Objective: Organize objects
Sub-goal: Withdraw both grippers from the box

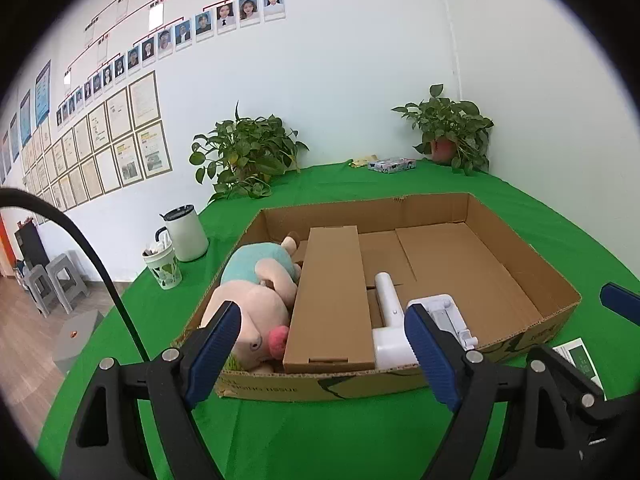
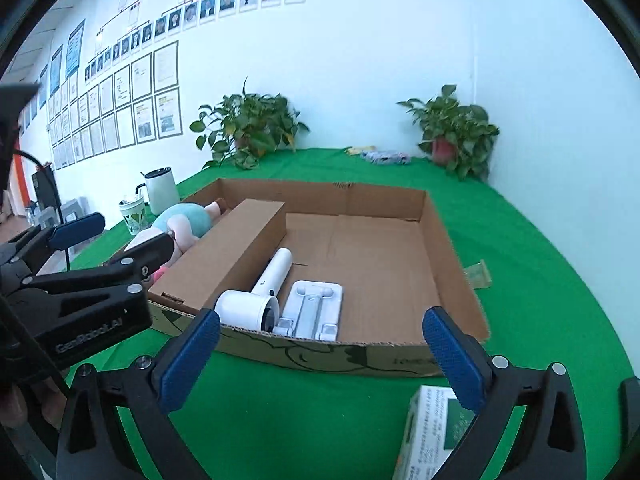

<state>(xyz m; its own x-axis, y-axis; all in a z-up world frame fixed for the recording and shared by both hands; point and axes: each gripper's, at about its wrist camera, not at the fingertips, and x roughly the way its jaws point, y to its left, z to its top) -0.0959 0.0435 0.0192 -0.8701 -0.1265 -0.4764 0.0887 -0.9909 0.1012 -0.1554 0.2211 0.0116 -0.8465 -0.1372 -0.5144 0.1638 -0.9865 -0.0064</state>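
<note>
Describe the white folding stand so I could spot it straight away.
Look in the open cardboard tray on the green tablecloth. Against its near wall lie two white things: a hair dryer and, on its right, the white folding stand. The stand is the flat, ribbed, rectangular one; the dryer is rounded.

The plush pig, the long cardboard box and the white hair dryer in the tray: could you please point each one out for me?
plush pig (image 1: 260, 312), left wrist view, on its pink head.
long cardboard box (image 1: 330, 300), left wrist view, on its top face.
white hair dryer (image 2: 246, 306), right wrist view, on its round barrel.
</note>
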